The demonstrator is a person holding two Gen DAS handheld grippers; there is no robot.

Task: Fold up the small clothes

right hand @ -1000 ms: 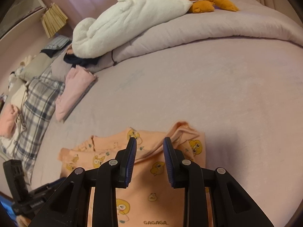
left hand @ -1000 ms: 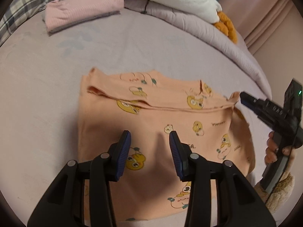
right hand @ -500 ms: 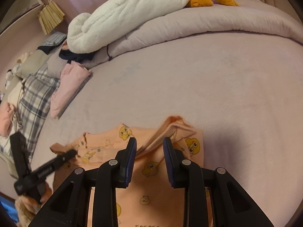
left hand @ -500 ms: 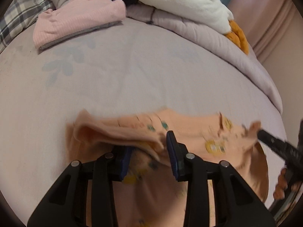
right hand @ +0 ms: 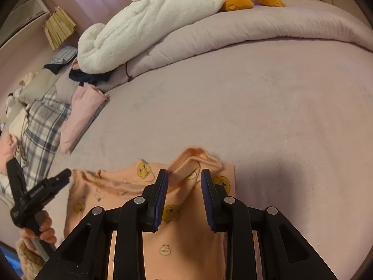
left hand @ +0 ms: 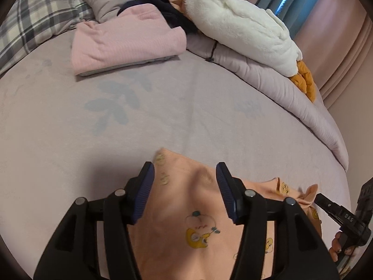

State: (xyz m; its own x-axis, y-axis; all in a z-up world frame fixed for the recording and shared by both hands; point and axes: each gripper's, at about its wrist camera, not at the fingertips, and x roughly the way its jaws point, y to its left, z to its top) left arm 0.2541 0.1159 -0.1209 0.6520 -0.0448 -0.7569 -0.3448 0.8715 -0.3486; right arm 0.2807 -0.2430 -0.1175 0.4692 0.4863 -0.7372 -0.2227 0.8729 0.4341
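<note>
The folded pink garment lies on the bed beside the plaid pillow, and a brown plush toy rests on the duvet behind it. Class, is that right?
One slip: the plush toy is white with orange feet, as the right wrist view shows. The folded pink garment does lie beside the plaid pillow.

Peach garment (left hand: 205,231): soft matt knit cloth with printed cartoon ducks; bed sheet (left hand: 70,140): matt lilac cloth, fine short nap, faint leaf print; folded pink garment (left hand: 126,39): ribbed matt knit; white plush toy (right hand: 144,30): deep fluffy pile, orange parts in shorter plush; duvet (right hand: 268,30): smooth matt woven cloth; left gripper (left hand: 184,193) and right gripper (right hand: 184,197): matt black plastic bodies, ribbed blue pads (left hand: 145,193), bright metal pins.
</note>
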